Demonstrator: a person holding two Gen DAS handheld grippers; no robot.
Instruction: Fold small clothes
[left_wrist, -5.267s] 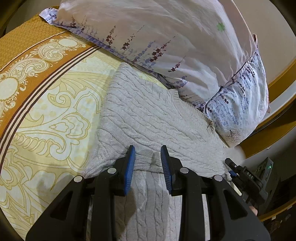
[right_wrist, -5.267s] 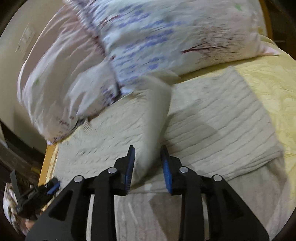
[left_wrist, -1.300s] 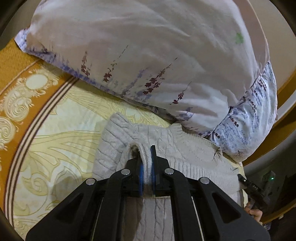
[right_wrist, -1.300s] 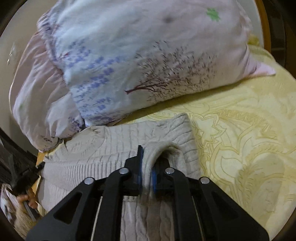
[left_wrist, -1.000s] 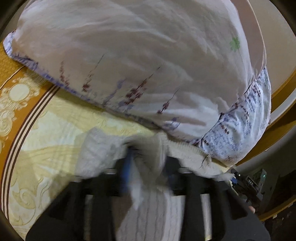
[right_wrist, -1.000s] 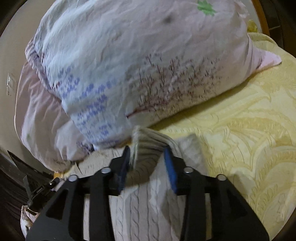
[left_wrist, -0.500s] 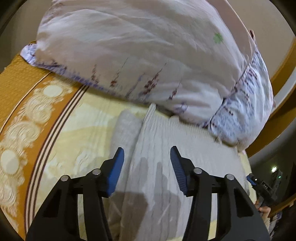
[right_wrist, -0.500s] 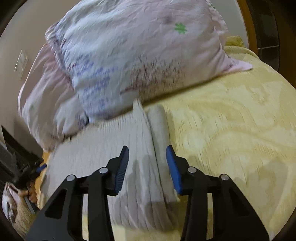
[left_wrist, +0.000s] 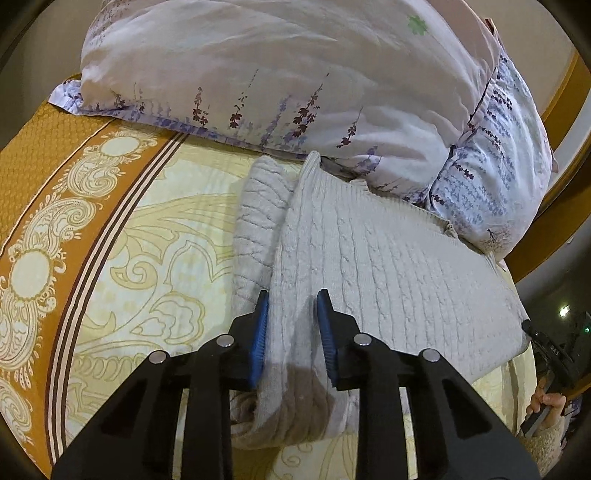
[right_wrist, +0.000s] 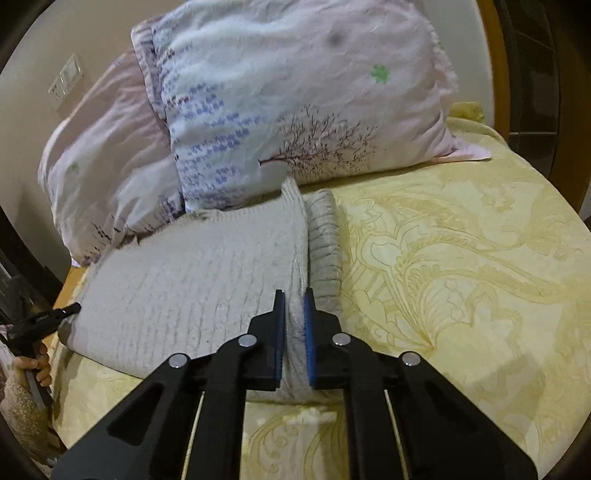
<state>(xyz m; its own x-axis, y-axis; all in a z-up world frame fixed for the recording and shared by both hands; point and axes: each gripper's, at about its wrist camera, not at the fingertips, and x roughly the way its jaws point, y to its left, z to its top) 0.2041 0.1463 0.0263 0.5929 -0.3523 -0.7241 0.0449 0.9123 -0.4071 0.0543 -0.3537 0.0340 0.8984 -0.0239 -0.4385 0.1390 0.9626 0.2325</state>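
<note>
The sweater (left_wrist: 388, 273) lies folded on the bedspread (left_wrist: 147, 258), its far edge touching the pillows (left_wrist: 295, 74) behind it. A rolled part (left_wrist: 255, 221) lies along its side. Each gripper sits at the near edge, left (left_wrist: 291, 325) and right (right_wrist: 293, 332).

Sweater (left_wrist: 388, 266) near edge hidden behind left gripper (left_wrist: 292, 310) fingers; pillow (left_wrist: 295, 74) top cut off.

No readable text, brand or number in either view. White marking on other gripper (left_wrist: 552, 349) at 4 o'clock in left wrist view, too small to read. Pillow (left_wrist: 295, 74) at 12 o'clock: floral print only.
</note>
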